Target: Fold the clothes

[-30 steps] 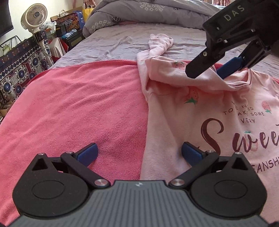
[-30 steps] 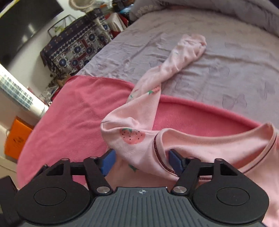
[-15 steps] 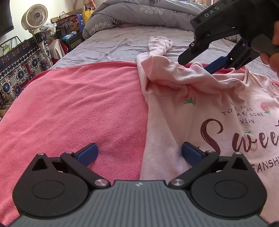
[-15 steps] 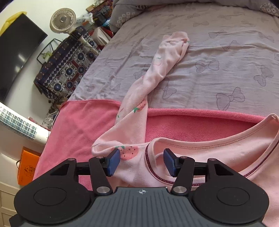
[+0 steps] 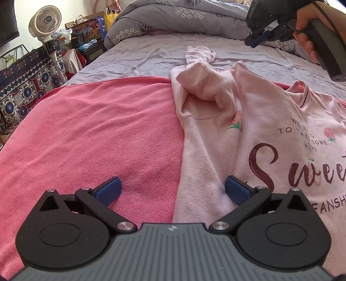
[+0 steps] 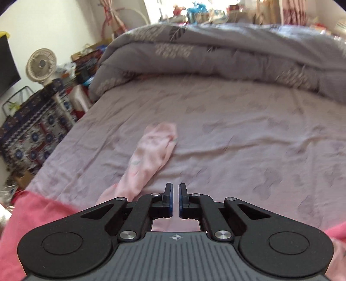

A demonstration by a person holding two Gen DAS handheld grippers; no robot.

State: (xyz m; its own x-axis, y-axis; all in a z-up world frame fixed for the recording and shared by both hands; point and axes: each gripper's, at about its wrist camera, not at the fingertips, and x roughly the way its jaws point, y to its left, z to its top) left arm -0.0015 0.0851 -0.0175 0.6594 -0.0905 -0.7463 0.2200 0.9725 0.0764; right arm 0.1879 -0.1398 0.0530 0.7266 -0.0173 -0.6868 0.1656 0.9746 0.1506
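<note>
A pale pink shirt (image 5: 270,134) with dark "Sweet" lettering lies face up on a pink towel (image 5: 97,129) spread over the bed. Its shoulder is bunched and its long sleeve (image 5: 201,54) trails onto the grey sheet; the sleeve (image 6: 151,155) also shows in the right wrist view. My left gripper (image 5: 173,190) stands open low over the shirt's left side edge, pads apart from the cloth. My right gripper (image 5: 254,42), held by a hand (image 5: 307,13), hovers above the far sheet. In its own view the right gripper (image 6: 175,198) has its jaws closing to shut with nothing between them.
A grey duvet (image 5: 183,19) is piled at the far end of the bed. Left of the bed stand a fan (image 5: 44,22), a patterned cloth-covered cabinet (image 5: 26,86) and boxes. Grey sheet (image 6: 248,140) lies beyond the towel.
The right gripper let go of the shirt's shoulder by the collar, rose away toward the far side of the bed and shut. The released fabric stays bunched. The left gripper kept still.
</note>
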